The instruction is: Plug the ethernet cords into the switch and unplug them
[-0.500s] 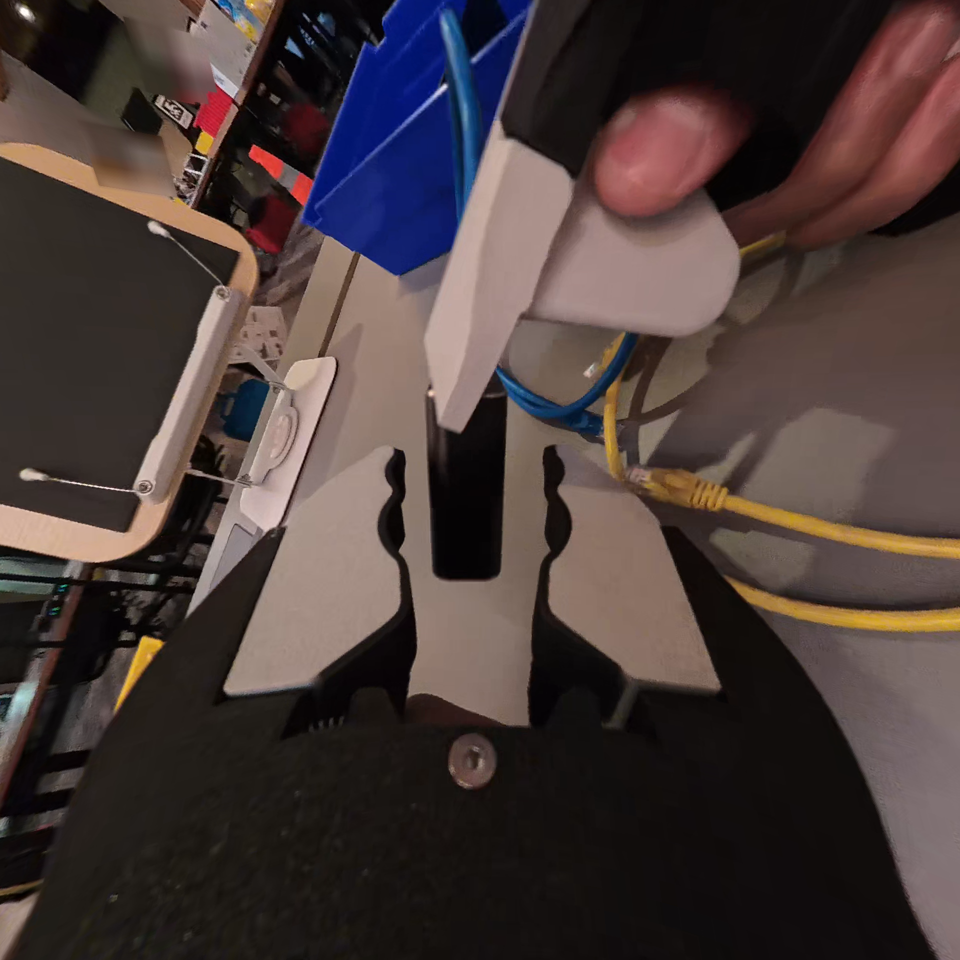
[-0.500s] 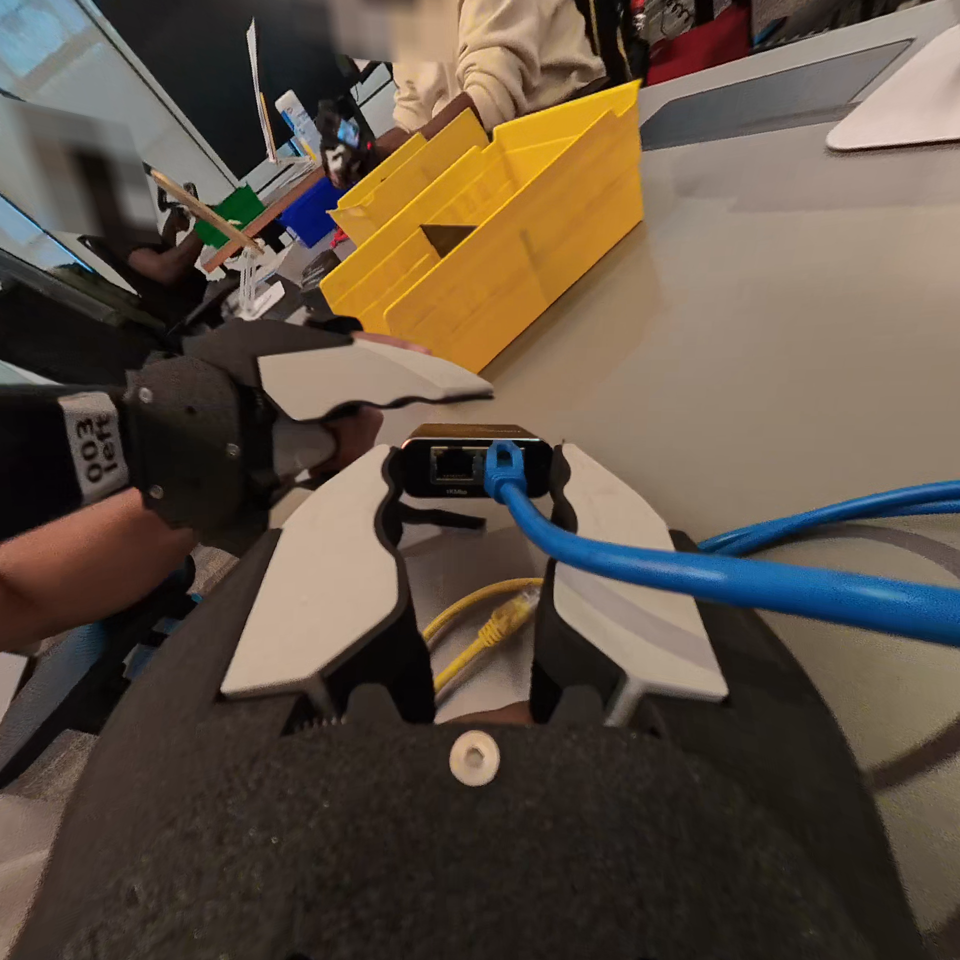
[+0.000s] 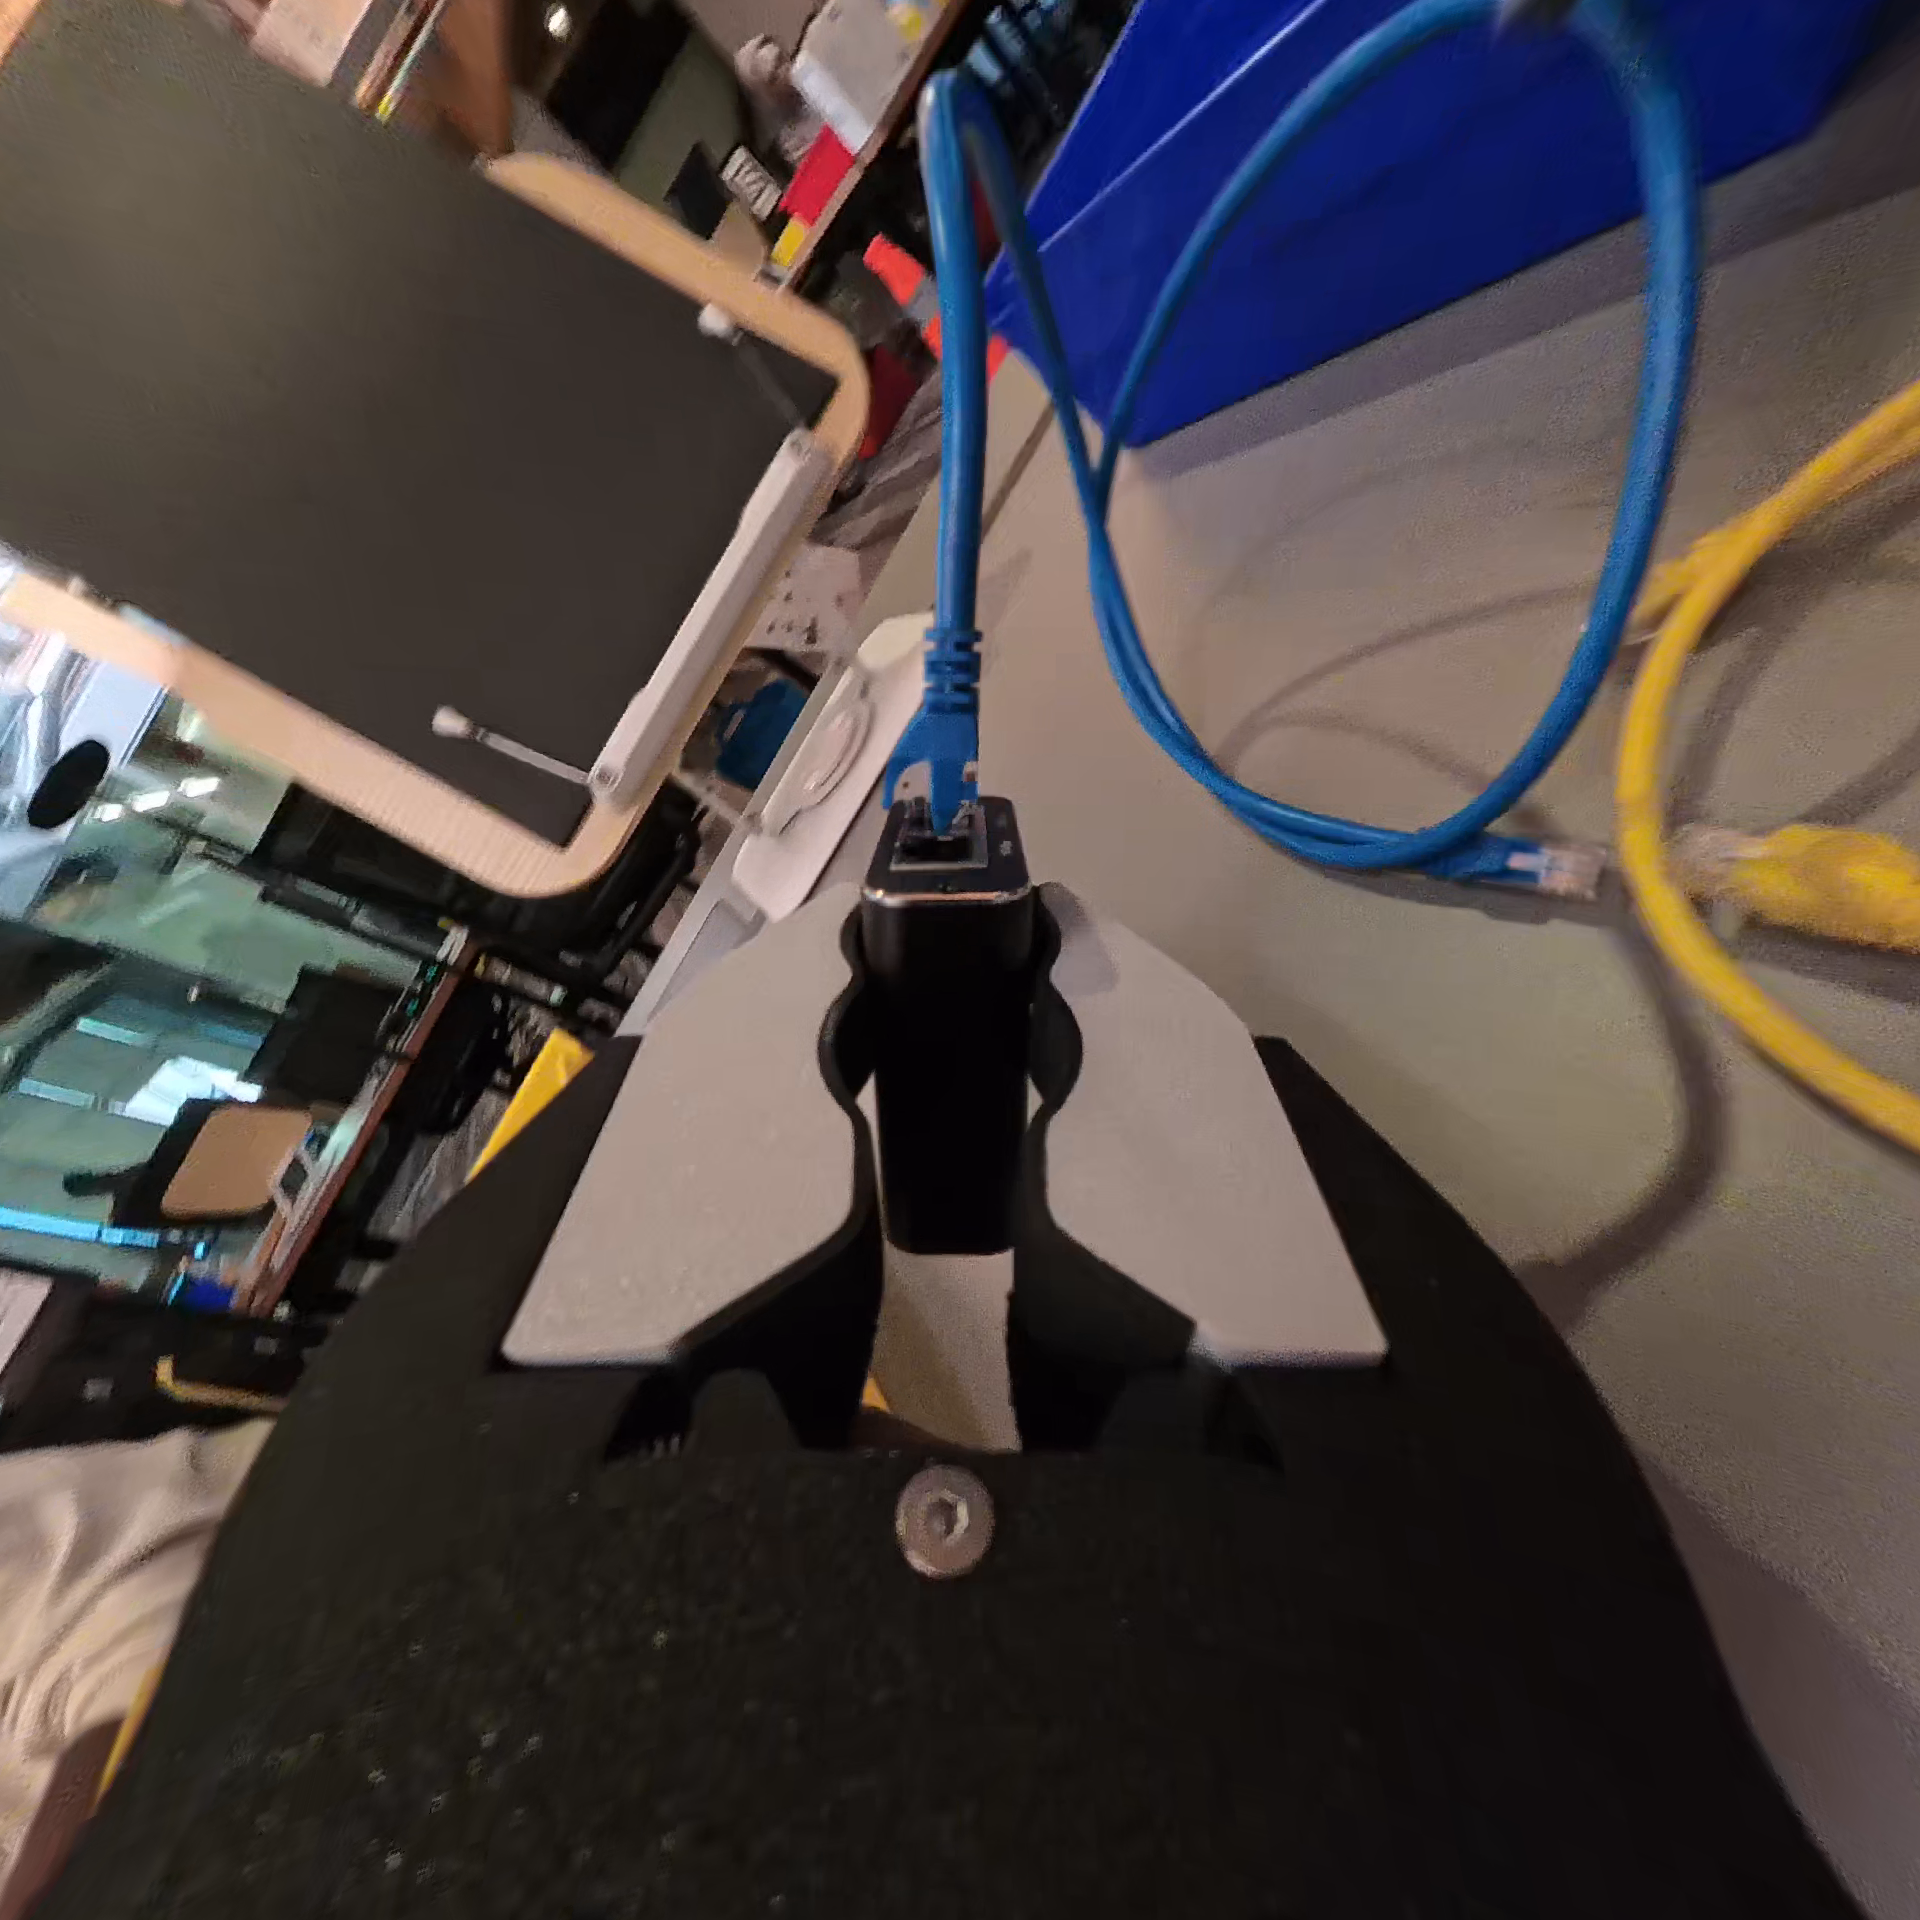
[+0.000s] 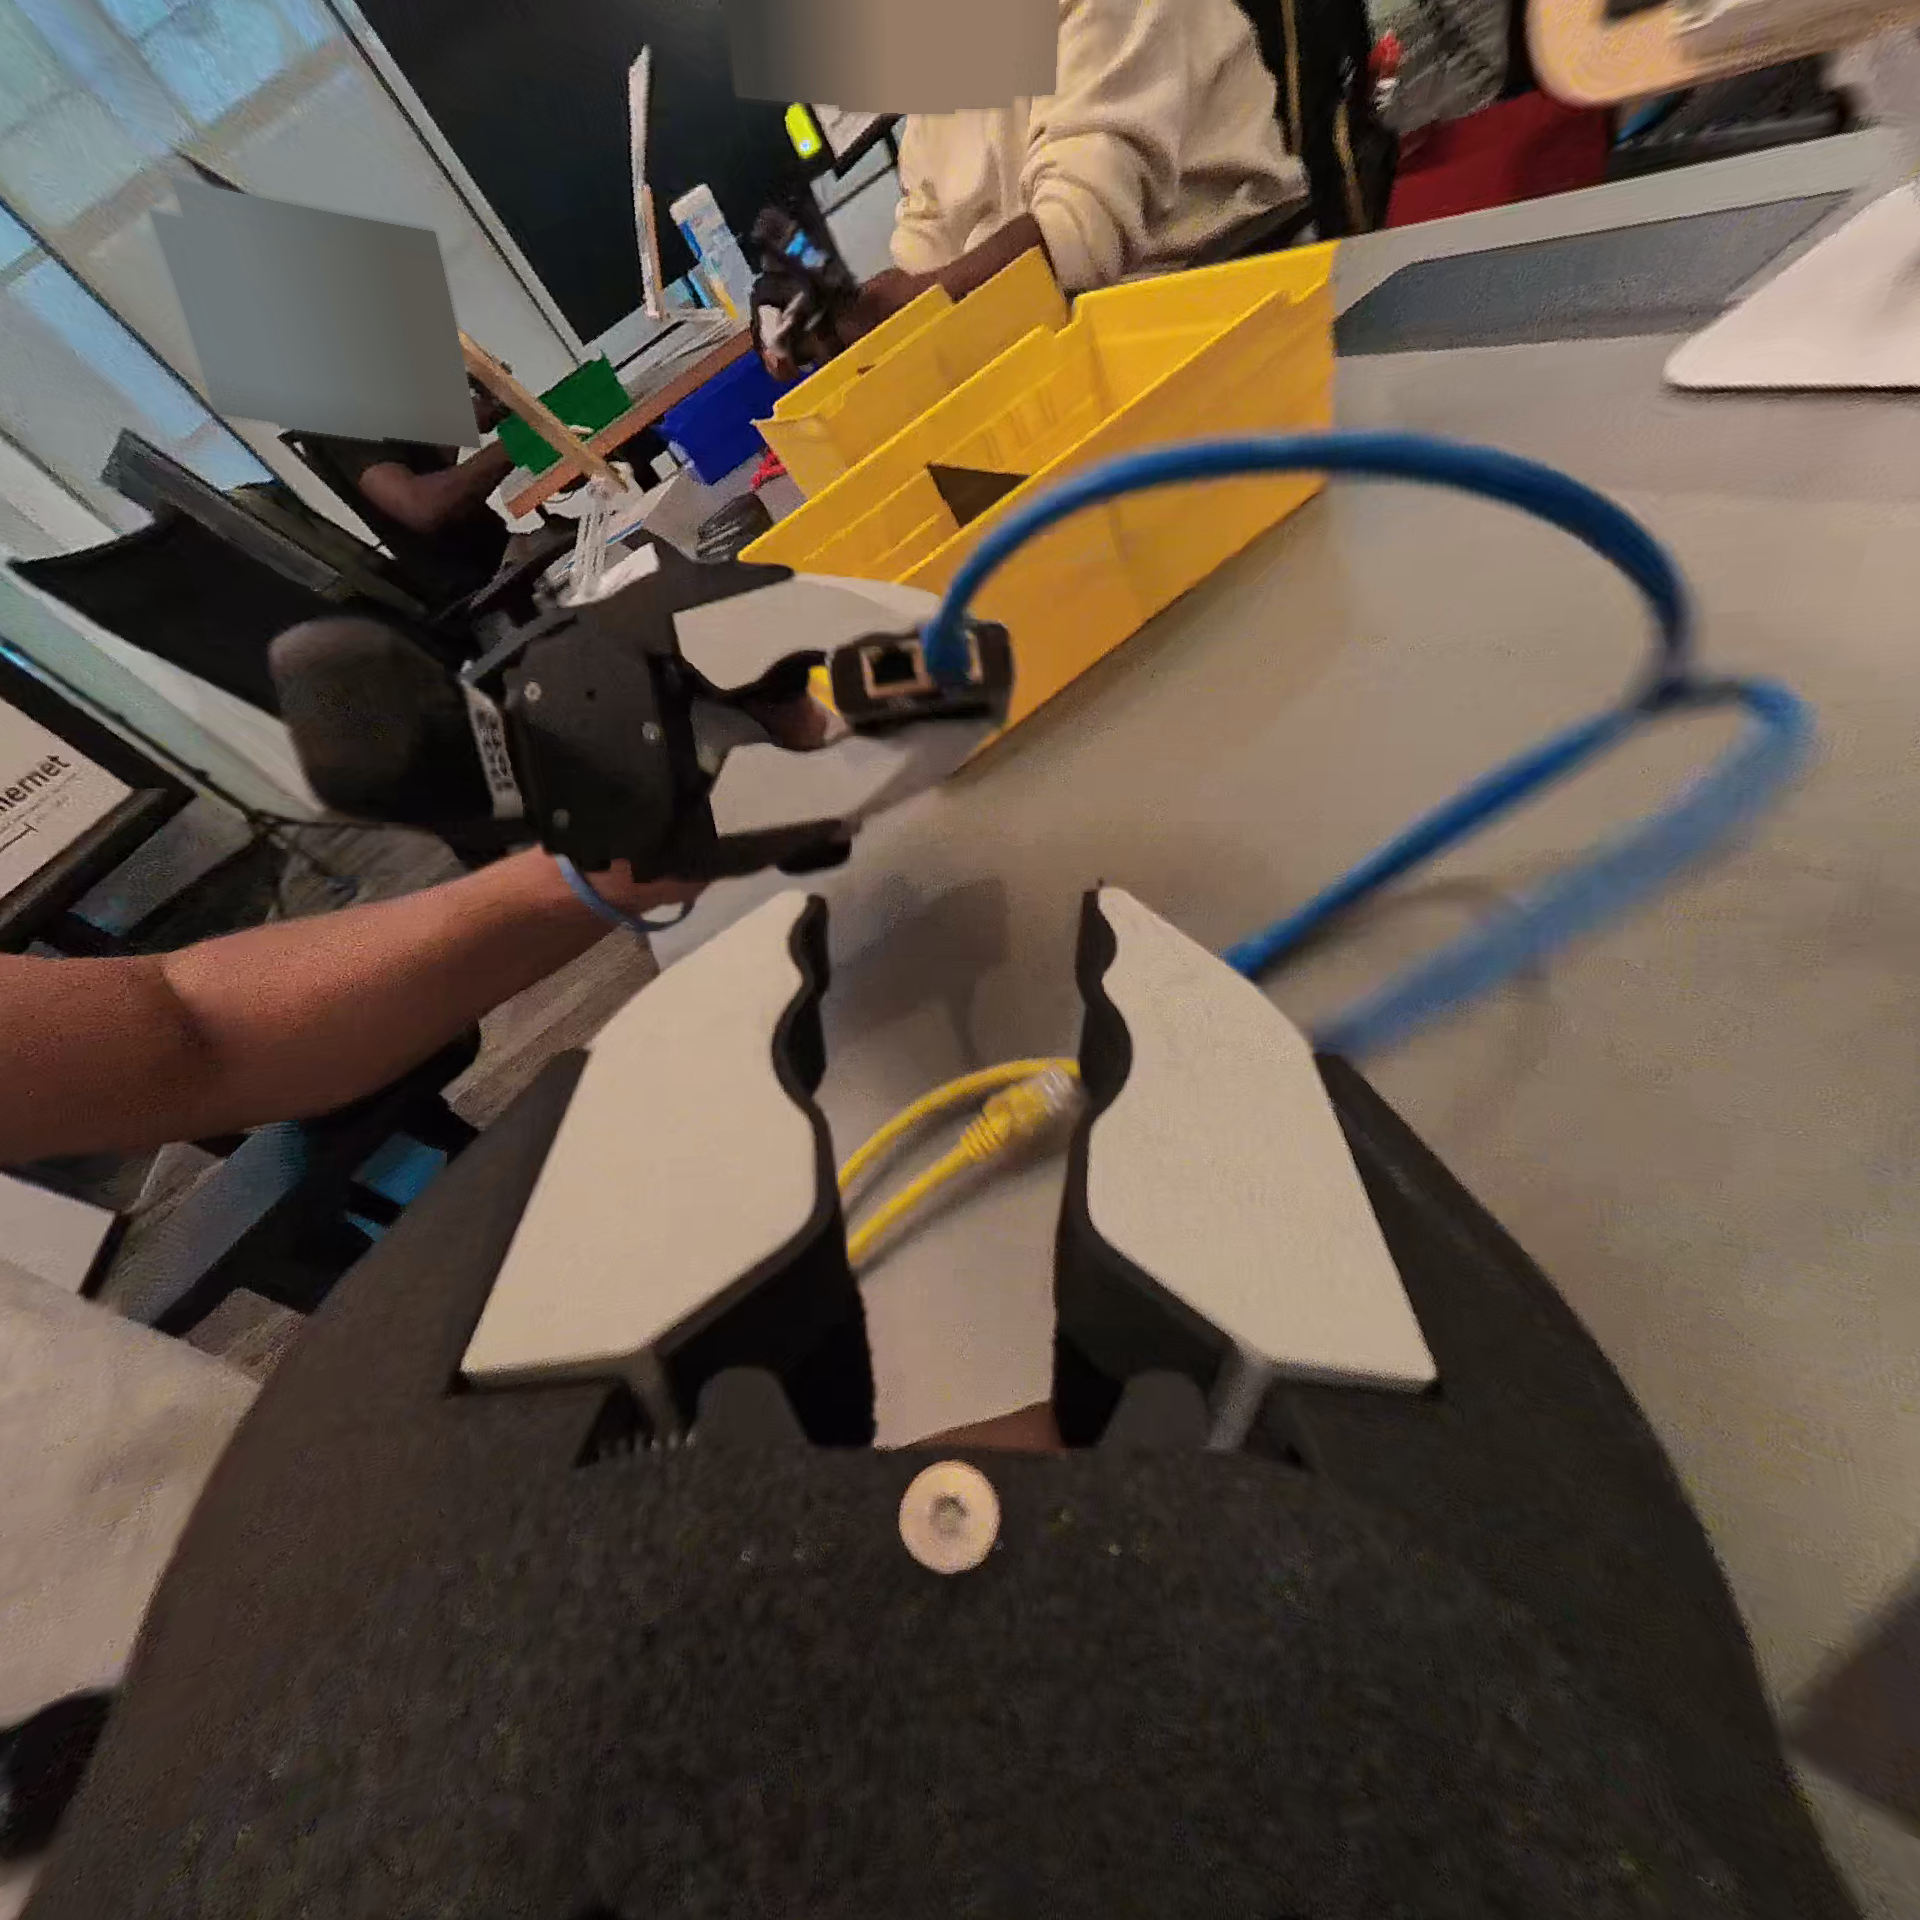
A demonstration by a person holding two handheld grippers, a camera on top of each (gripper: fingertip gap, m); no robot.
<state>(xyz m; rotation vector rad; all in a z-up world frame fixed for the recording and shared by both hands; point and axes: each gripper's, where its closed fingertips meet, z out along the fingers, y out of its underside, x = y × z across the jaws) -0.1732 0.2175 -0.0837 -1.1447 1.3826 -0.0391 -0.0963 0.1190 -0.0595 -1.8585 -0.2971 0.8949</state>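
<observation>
Left gripper (image 3: 951, 935), nearest in its own view: jaws clamped narrow on the black switch (image 3: 948, 1039), which sticks out toward 12 o'clock, port face away from the camera. Blue ethernet cord (image 3: 956, 416) has one plug seated in the switch's right-hand port; the left port is bare. The left wrist view alone shows that cord's second plug (image 3: 1538, 862) lying free on the grey table (image 3: 1351, 1039) at 3 o'clock, with a yellow ethernet cord (image 3: 1662, 831) and its plug just beyond it. Farther off, a blue bin (image 3: 1351, 260) at 1 o'clock and a dark board with pale wood edging (image 3: 364, 416) at 10 o'clock. Right gripper (image 4: 951, 935): jaws moderately apart, holding nothing, the yellow cord plug (image 4: 1023, 1117) on the table seen through the gap. Only this view shows the left gripper (image 4: 914, 686) from outside, at 11 o'clock, lifted off the table with the switch (image 4: 904, 681), and yellow bins (image 4: 1091, 436) behind at 12 o'clock. Count: two cords, one switch, two ports, one filled.
</observation>
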